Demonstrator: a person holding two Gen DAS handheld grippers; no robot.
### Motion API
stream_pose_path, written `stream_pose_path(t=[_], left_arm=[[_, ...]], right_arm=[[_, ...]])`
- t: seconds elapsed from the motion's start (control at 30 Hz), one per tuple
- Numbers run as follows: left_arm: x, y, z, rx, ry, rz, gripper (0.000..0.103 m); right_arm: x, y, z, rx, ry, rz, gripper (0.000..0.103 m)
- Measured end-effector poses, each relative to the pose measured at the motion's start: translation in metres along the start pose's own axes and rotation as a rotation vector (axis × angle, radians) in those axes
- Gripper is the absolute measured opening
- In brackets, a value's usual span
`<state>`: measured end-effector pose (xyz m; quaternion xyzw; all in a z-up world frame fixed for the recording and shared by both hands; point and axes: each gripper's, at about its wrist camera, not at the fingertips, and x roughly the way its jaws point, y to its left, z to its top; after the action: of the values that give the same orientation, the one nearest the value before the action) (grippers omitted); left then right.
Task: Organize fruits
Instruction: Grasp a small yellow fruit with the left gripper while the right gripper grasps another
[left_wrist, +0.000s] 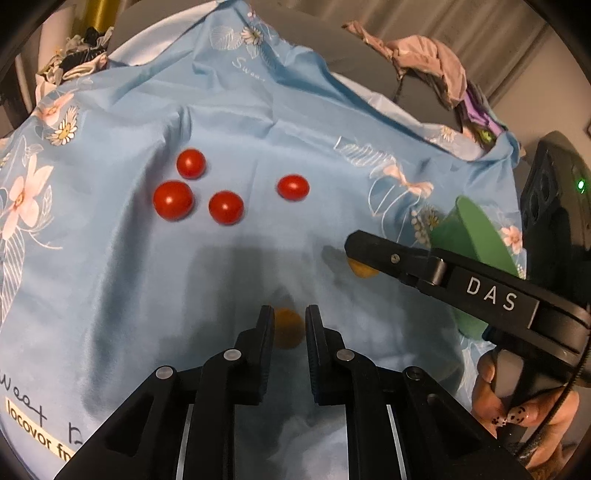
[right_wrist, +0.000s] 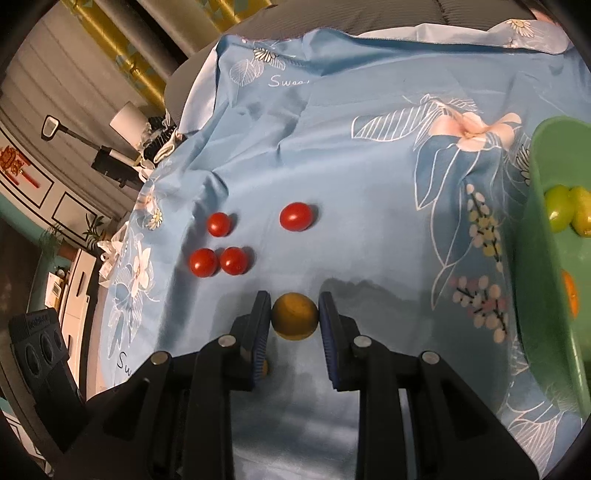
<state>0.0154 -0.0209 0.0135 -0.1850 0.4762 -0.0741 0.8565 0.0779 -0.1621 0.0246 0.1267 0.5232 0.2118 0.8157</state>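
Note:
Several red cherry tomatoes (left_wrist: 226, 207) lie on the blue floral cloth (left_wrist: 258, 129); they also show in the right wrist view (right_wrist: 232, 261). My left gripper (left_wrist: 289, 320) is open, its jaws on either side of a yellow-orange fruit (left_wrist: 287, 333) on the cloth. My right gripper (right_wrist: 294, 308) is open around another yellow-orange fruit (right_wrist: 294, 316), jaws close to its sides. In the left wrist view the right gripper's finger (left_wrist: 406, 258) covers most of that fruit (left_wrist: 364, 272). A green bowl (right_wrist: 554, 258) at the right holds green and orange fruits (right_wrist: 559, 212).
The bowl shows behind the right gripper in the left wrist view (left_wrist: 476, 236). Crumpled clothes (left_wrist: 436, 70) lie past the cloth's far edge. A black device (left_wrist: 554, 199) stands at the right. Another small orange fruit (right_wrist: 265, 366) peeks from behind the right gripper's left finger.

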Motion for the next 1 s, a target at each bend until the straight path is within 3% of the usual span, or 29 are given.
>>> stream_pose_path(t=[0.13,0.3,0.37,0.47,0.6,1.0], left_arm=[[-0.002,0.003,0.004,-0.023,-0.032,0.015,0.018],[0.01,-0.002,0.002,0.001,0.029,0.021,0.021],[0.011,-0.004,0.001,0.025,0.026,0.052,0.032],[0.017,-0.007,0.001,0.041,0.02,0.086,0.035],[0.023,-0.008,-0.003,0.044,0.058,0.052,0.035],[0.031,-0.023,-0.011,0.105,0.039,0.087,0.026]], right_arm=[[-0.001,-0.002,0.001,0.006,-0.004,0.005,0.027],[-0.003,-0.003,0.0,0.013,-0.008,0.003,0.027],[-0.004,-0.003,0.0,0.015,-0.008,0.004,0.027],[-0.003,-0.004,0.0,0.012,-0.006,0.005,0.027],[-0.004,-0.005,0.0,0.013,-0.005,0.006,0.027],[-0.007,-0.007,0.001,0.03,-0.014,0.01,0.027]])
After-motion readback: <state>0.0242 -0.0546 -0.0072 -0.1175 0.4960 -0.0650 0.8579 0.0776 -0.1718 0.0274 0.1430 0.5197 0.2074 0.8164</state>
